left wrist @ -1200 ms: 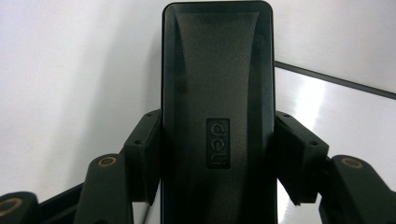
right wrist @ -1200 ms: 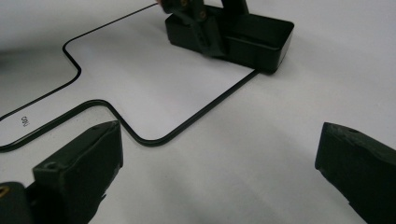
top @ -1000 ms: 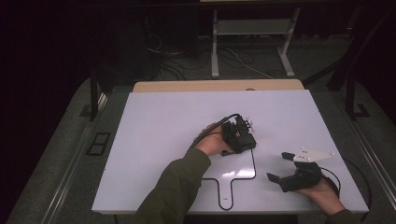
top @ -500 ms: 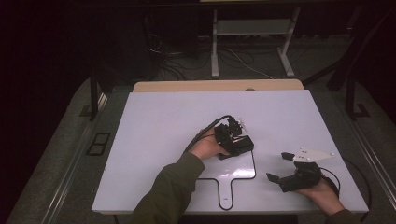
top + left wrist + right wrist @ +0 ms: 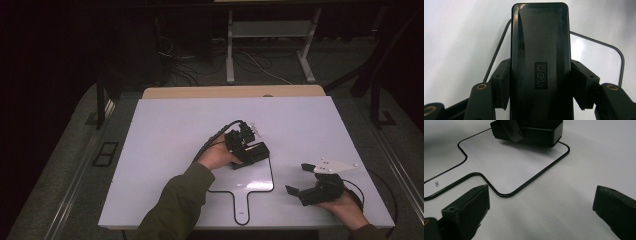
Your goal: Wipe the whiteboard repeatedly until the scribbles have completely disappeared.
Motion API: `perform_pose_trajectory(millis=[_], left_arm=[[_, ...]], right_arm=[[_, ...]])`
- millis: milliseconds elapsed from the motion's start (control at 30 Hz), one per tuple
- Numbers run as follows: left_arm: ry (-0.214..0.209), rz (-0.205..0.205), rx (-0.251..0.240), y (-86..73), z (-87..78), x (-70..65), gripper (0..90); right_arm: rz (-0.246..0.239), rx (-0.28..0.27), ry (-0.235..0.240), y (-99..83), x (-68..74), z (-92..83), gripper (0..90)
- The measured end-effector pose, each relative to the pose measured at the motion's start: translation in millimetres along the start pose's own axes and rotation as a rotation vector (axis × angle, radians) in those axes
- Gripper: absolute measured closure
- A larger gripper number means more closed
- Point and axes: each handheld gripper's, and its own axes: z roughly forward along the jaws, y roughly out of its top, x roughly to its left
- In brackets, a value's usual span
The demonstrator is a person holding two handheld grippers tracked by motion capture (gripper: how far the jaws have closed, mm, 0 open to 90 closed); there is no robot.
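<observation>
1. High view: a white rectangular table top (image 5: 165,150) carries a thin black paddle-shaped outline (image 5: 248,188) drawn on its surface; nothing lies inside that outline except the near end of a black oblong plastic box (image 5: 255,151).
2. Left gripper (image 5: 246,145) pinches the black oblong plastic box at the outline's upper edge, the person's left hand (image 5: 218,156) behind it.
3. Left gripper view: both black jaws press the long sides of the box (image 5: 540,62), whose raised label reads "deli"; the outline's corner (image 5: 616,53) shows beyond it.
4. Right gripper (image 5: 307,181) rests near the outline's lower right, jaws spread apart and holding nothing.
5. Right gripper view: the box (image 5: 534,131) sits over the outline's far corner (image 5: 564,146).
6. Compared with one second ago, the left gripper and box have shifted slightly leftward; the right gripper has stayed put.
</observation>
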Motion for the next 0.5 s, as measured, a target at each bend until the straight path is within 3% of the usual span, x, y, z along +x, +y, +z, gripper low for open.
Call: perform_pose_trajectory(millis=[500], left_arm=[[0.033, -0.044, -0.034, -1.9, -31.9, 19.6, 39.1]], right_arm=[[0.009, -0.001, 0.003, 0.0, -0.1, 0.6, 0.0]])
